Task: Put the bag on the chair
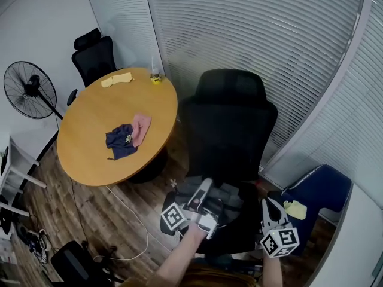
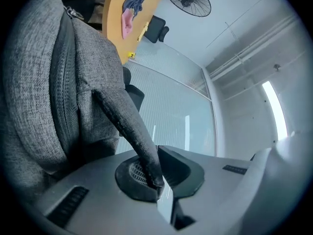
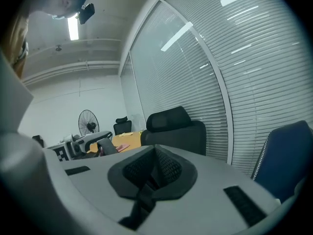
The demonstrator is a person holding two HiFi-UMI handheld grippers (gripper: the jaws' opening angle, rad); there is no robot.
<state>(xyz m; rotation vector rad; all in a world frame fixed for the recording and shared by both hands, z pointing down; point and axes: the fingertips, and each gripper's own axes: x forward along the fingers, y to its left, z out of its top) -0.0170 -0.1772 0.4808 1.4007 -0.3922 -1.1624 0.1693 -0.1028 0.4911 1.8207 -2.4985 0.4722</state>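
Nearest, the grey bag [image 1: 222,197] sits low over the chair [image 1: 230,124] seat. I cannot tell whether it rests there. It is best lowered level until the seat bears it. The left gripper [image 2: 159,182] jaws pinch its grey strap [image 2: 129,126], and the right gripper [image 3: 151,180] jaws clamp a dark strap [image 3: 142,202]. The table [image 1: 96,142] lies beyond the chair.

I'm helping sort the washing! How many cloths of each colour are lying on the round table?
Yellow cloth: 1
Pink cloth: 1
Dark blue cloth: 1
Total: 3
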